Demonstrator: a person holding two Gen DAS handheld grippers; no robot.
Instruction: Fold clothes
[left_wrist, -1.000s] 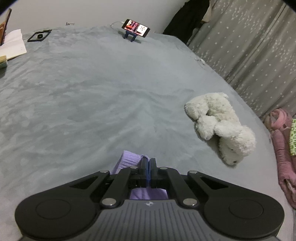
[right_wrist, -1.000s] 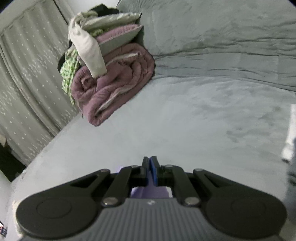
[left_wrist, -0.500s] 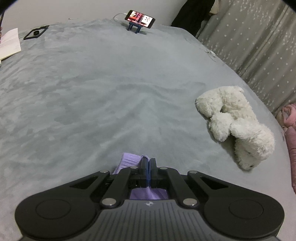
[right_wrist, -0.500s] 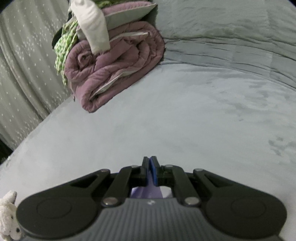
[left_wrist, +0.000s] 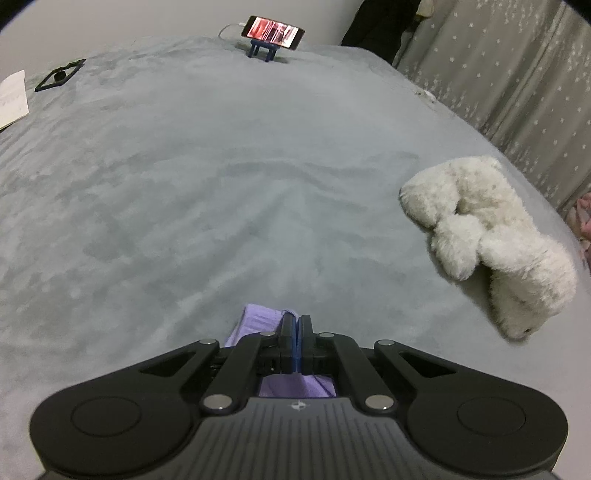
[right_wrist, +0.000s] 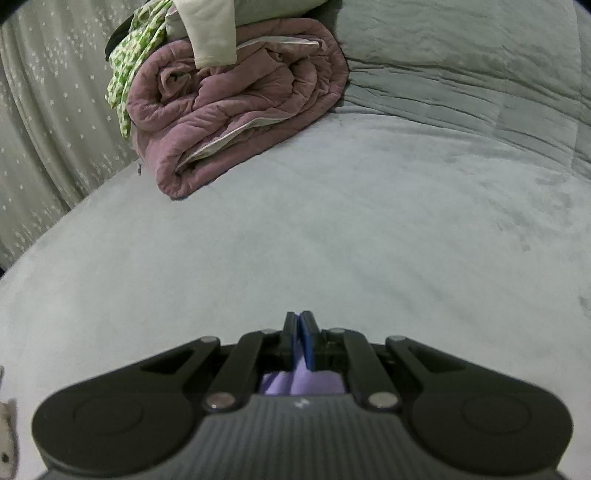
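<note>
While the lilac cloth (left_wrist: 258, 321) hangs low over the grey bed (left_wrist: 184, 184), both the left tongs (left_wrist: 295, 325) and the right tongs (right_wrist: 300, 323) are clenched on it. Near the left lies a white plush toy (left_wrist: 487, 236); a phone (left_wrist: 275, 35) stands far off, and a rolled purple quilt (right_wrist: 236, 118) lies ahead of the right.

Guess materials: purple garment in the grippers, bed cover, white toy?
Purple garment: soft knit or jersey by the look, matte, with a faintly ribbed edge; too little shows to be sure. Bed cover: short-pile plush or microfibre, going by its darker brushed streaks. White toy: fluffy synthetic pile with clumped, curly tufts, probably stuffed.
</note>
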